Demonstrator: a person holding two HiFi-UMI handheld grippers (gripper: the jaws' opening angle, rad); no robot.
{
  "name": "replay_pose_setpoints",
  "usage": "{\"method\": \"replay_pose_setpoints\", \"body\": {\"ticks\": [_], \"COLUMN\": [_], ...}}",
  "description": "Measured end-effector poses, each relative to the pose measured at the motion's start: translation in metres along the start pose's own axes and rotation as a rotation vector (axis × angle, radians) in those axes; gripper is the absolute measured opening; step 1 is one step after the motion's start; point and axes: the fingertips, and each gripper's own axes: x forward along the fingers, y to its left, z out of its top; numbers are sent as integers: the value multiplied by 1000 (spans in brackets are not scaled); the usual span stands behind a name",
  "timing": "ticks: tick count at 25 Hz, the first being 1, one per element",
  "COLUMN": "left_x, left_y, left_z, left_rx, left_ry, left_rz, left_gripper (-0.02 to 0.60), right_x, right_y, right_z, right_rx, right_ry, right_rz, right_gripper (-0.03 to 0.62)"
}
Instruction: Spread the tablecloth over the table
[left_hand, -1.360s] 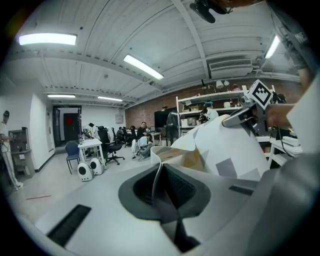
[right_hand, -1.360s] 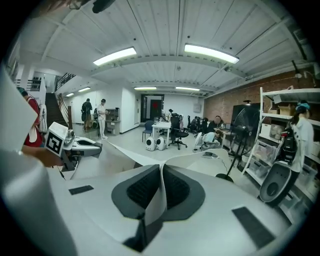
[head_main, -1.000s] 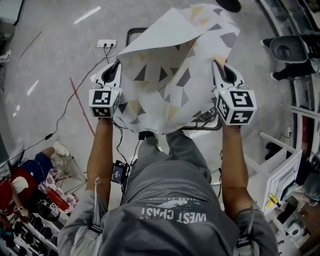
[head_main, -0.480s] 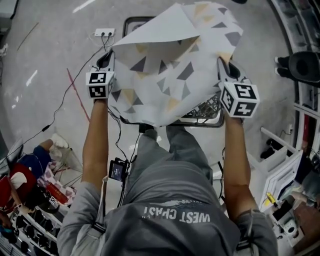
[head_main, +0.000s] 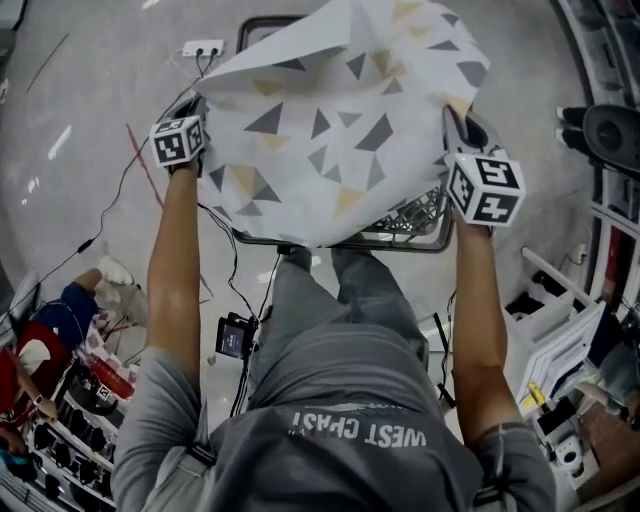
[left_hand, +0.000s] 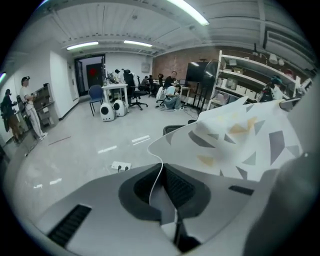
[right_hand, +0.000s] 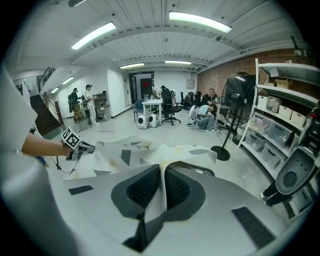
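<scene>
The tablecloth (head_main: 340, 120), white with grey and tan triangles, hangs stretched between my two grippers above a dark-rimmed table (head_main: 405, 243). It hides most of the tabletop. My left gripper (head_main: 197, 105) is shut on the cloth's left near corner. In the left gripper view the thin cloth edge (left_hand: 159, 172) runs pinched between the pads and the cloth (left_hand: 240, 135) billows off to the right. My right gripper (head_main: 457, 118) is shut on the right near corner. The right gripper view shows the cloth (right_hand: 130, 152) spreading away toward the left gripper (right_hand: 75, 142).
A power strip (head_main: 203, 47) and cables lie on the floor left of the table. A standing fan (right_hand: 235, 100) and shelving (right_hand: 285, 125) are on the right, a white frame (head_main: 560, 330) near my right side. People and desks are far back.
Both grippers have come down and moved apart, the left one more. The cloth, bunched and folded before, now lies flatter and wider over the table.
</scene>
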Motion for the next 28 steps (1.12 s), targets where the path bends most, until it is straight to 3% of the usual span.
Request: {"method": "replay_pose_setpoints", "body": {"ticks": [9, 15, 21, 28], "left_x": [24, 31, 34, 27], "left_y": [19, 17, -3, -28], "left_z": [-62, -77, -102, -113], "left_rx": [-33, -28, -73, -51], "left_ry": [112, 145, 170, 173], "left_rz": [40, 32, 9, 5], "left_gripper": [6, 15, 20, 14], "right_x": [23, 29, 30, 25], "right_y": [-33, -67, -101, -122], "right_z": [-31, -72, -132, -162], "right_rx": [25, 79, 184, 189], "right_ry": [61, 118, 163, 195], "right_rz": [-45, -77, -93, -146], "right_gripper": [26, 26, 31, 29]}}
